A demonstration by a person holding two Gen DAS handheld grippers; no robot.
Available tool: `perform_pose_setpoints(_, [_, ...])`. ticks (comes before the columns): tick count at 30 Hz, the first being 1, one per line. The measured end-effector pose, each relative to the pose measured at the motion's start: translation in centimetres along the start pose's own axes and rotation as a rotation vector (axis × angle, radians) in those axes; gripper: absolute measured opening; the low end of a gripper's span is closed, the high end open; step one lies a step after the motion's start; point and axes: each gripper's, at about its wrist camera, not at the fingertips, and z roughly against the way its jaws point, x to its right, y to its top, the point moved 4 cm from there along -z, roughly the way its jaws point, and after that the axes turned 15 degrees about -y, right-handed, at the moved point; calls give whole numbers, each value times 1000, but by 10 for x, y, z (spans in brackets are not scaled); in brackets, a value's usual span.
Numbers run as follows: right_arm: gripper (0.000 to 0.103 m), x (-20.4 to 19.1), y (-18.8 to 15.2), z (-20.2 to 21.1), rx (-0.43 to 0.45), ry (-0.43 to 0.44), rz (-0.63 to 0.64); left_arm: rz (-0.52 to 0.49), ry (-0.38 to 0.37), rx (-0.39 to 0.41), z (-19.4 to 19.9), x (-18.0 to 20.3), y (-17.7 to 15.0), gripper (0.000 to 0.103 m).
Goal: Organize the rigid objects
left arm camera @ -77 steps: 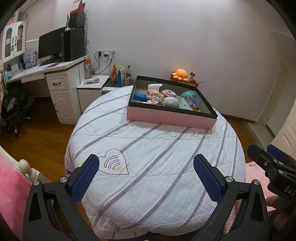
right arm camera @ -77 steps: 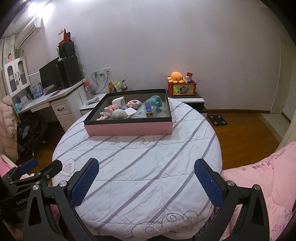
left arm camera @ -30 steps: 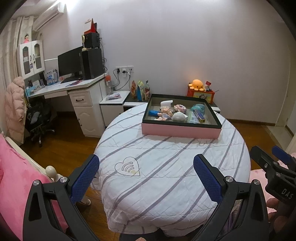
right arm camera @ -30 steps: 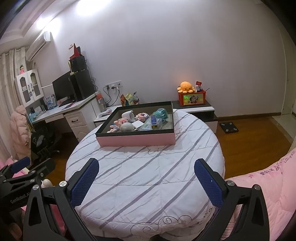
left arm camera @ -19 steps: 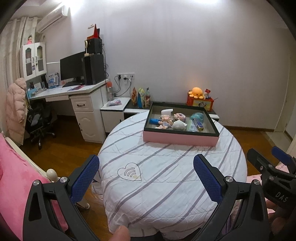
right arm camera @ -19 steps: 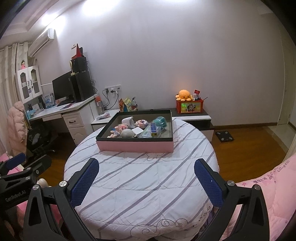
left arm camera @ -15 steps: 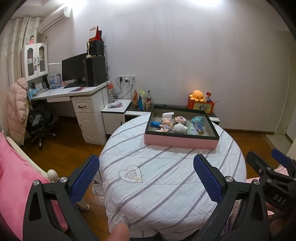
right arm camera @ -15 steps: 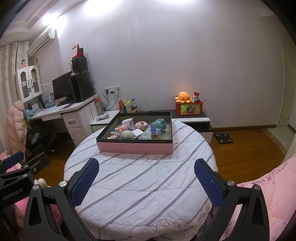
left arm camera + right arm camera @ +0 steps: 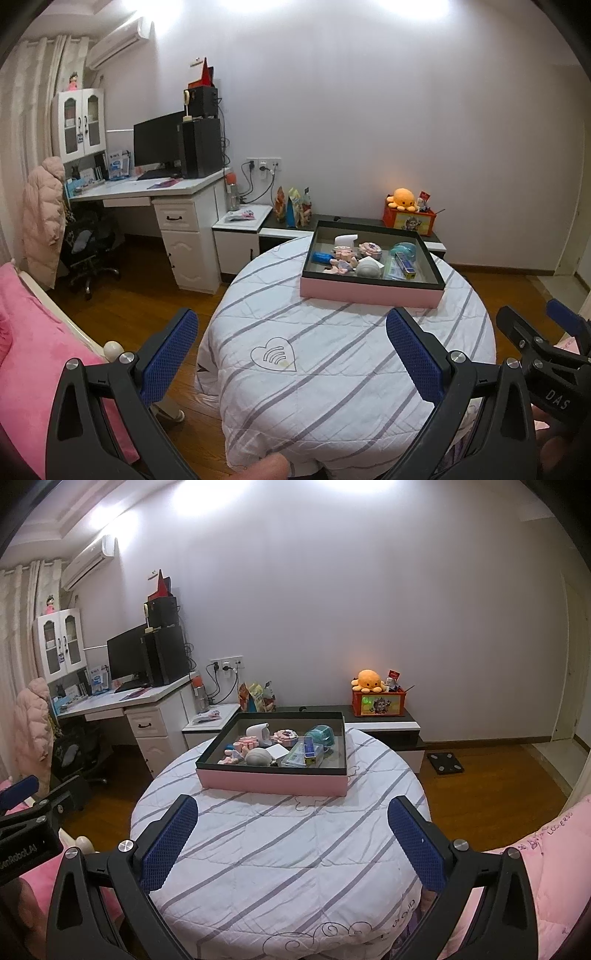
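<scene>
**Entry: both grippers drawn back, tray contents gathered at the far side**

Change noted: against the pictures from a few seconds ago, your two cameras have pulled back and risen. The round worktop under its white quilted cover with grey stripes [image 9: 332, 354] now sits smaller and farther off, and more floor and ceiling show. Nothing in the tray has shifted.

Reading for the task: you are retreating, not reaching. The rigid objects all lie inside the tray, none loose on the cover, which would fit a finished sort or a pause between rearrangements inside it.

Left to right:
- Left gripper [image 9: 291, 354]: blue-padded jaws spread wide, holding nothing.
- Shallow pink-sided tray with black rim [image 9: 371, 291]: at the worktop's far edge. In it, a small blue cylinder [image 9: 322, 256], pink figurines [image 9: 341, 260], a white cylinder [image 9: 258, 732], a grey rounded shell-like piece [image 9: 258, 756], a teal cup [image 9: 320, 734].
- Right gripper [image 9: 291, 836]: jaws equally wide, empty.

Room: white desk with black monitor [image 9: 157, 142] at left, wooden floor, orange plush octopus [image 9: 369, 680] on a low cabinet against the bare wall, pink bedding at both sides.
</scene>
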Motion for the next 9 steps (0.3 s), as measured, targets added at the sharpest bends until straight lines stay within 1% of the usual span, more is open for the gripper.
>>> perform_pose_setpoints(2, [103,-1,0,-1,-1,1,3,0,-11,7,0,-1,0,103])
perform_pose_setpoints(6, [103,-3,-1,-3,-9,3,9,19,-59,11,1,-2,-1,103])
perform_pose_setpoints(9, [103,-3,-2,-3,-10,4,10,8,-35,16,0,-1,-1,103])
